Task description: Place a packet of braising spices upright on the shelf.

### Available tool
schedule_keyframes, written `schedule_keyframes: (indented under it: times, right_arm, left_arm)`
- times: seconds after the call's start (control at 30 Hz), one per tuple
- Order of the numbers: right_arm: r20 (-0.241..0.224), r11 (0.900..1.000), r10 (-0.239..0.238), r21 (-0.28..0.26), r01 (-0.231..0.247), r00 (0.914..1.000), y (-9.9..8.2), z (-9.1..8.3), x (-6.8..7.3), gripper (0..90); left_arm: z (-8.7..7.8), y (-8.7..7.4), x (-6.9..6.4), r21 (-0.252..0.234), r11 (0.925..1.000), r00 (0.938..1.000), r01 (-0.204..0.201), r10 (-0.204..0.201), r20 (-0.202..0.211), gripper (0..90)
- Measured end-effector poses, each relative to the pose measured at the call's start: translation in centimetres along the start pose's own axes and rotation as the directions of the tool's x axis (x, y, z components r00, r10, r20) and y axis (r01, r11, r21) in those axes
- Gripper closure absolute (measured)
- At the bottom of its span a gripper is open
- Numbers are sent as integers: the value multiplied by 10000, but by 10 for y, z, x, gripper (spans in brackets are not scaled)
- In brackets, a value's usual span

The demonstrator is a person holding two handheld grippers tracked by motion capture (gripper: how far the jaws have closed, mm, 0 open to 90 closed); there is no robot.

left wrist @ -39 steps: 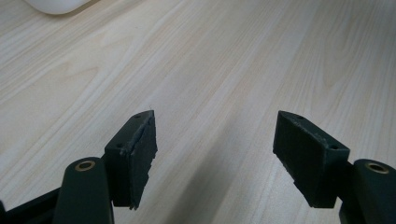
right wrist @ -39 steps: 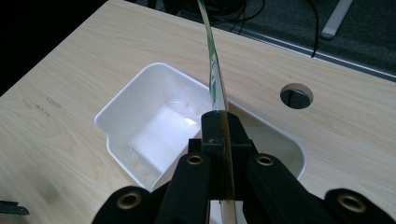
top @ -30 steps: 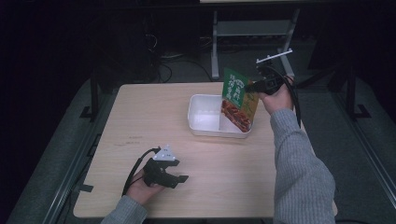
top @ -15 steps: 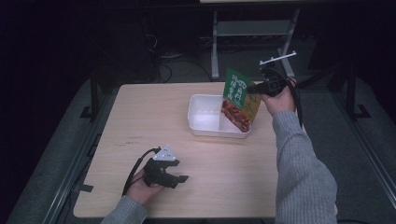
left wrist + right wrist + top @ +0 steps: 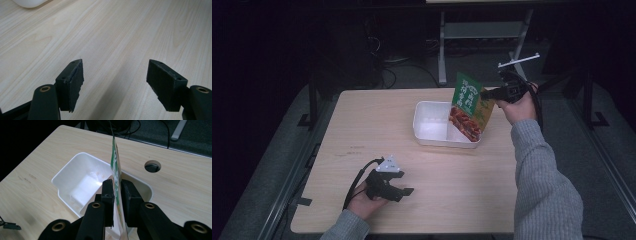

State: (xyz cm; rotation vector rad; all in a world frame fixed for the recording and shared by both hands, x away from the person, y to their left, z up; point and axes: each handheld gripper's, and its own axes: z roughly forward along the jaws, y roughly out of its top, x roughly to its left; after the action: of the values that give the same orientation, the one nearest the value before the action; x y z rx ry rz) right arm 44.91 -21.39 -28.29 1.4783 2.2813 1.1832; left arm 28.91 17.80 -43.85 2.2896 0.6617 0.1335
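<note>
My left gripper [image 5: 404,191] rests low on the wooden table [image 5: 362,130], jaws spread wide with nothing between them, bare wood ahead. Well off to its far right sits the white tray [image 5: 432,131]. My right gripper [image 5: 117,188] clamps the food pouch [image 5: 469,106] by its edge; the pouch stands tilted, long axis near upright, lower end dipping into the tray's right part.

Left hand-held gripper [image 5: 115,80] with jaws spread wide, low over pale wooden table [image 5: 130,32], white container edge [image 5: 28,2] top left
</note>
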Motion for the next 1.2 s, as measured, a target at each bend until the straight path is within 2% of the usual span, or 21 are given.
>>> schedule_keyframes:
  times: [0.5,1.2]
  right_arm:
    - [-71,10000,-40,-50,40,10000,-8,-17,-3,741]
    - [-484,9998,173,-110,-178,9987,-38,-35,-15,648]
  left_arm:
    - [-1,0,0,-46,10000,10000,48,-48,4,292]
    - [0,0,0,-3,10000,10000,36,-36,-15,291]
